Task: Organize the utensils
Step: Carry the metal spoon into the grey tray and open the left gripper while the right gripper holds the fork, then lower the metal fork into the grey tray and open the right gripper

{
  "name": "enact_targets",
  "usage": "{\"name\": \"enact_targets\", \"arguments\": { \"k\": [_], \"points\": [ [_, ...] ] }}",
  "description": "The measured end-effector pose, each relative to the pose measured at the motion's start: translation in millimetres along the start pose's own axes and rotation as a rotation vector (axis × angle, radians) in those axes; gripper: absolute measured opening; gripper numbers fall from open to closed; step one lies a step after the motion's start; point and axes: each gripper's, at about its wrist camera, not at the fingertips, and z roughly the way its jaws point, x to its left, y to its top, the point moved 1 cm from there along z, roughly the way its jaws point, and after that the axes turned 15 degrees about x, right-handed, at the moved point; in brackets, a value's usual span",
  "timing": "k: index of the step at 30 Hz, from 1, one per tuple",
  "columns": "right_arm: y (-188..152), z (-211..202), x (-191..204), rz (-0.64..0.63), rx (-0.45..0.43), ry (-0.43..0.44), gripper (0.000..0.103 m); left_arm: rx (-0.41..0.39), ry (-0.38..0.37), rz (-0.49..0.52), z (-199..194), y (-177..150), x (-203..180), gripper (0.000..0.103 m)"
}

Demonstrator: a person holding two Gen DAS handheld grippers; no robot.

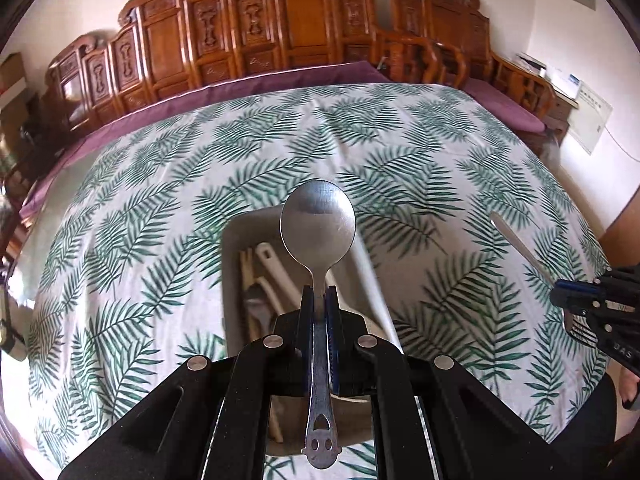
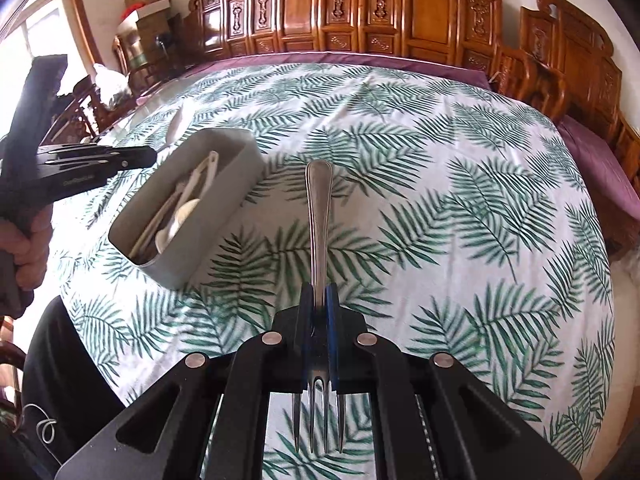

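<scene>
My left gripper (image 1: 319,300) is shut on a metal spoon (image 1: 318,224), bowl pointing forward, held above the grey utensil box (image 1: 232,240). The box holds white utensils and chopsticks; it also shows in the right wrist view (image 2: 224,184) at left. My right gripper (image 2: 319,300) is shut on a metal fork (image 2: 318,200), handle pointing forward and tines towards the camera, held above the tablecloth to the right of the box. The right gripper with the fork also shows in the left wrist view (image 1: 576,300) at the right edge. The left gripper shows in the right wrist view (image 2: 148,156) beside the box.
The table carries a white cloth with green leaf print (image 1: 400,152). Carved wooden chairs (image 1: 256,32) stand along the far edge with purple cushions (image 2: 592,160). A white spoon-like item (image 2: 175,124) lies on the cloth beyond the box.
</scene>
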Motion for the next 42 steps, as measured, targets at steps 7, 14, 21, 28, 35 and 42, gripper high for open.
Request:
{"name": "enact_targets", "arguments": {
  "k": [7,14,21,28,35,42],
  "points": [
    [17,-3,28,-0.033,-0.005,0.007,0.008,0.017,-0.005,-0.039,12,-2,20,0.006],
    [29,3,52,-0.063,0.011,0.007,0.008,-0.002,-0.030,-0.052,8,-11,36,0.006],
    [49,12,82,-0.094,0.017,0.024,0.008,-0.045,-0.029,-0.061,-14,-31,59,0.006],
    [72,25,115,-0.107,0.017,0.053,0.008,-0.079,-0.003,-0.075,-34,-54,84,0.006],
    [94,43,132,-0.066,0.034,0.085,0.008,-0.112,0.021,-0.100,-44,-71,102,0.006],
    [111,60,142,-0.001,0.052,0.106,0.008,-0.129,0.012,-0.129,-44,-75,113,0.006]
  ]
}}
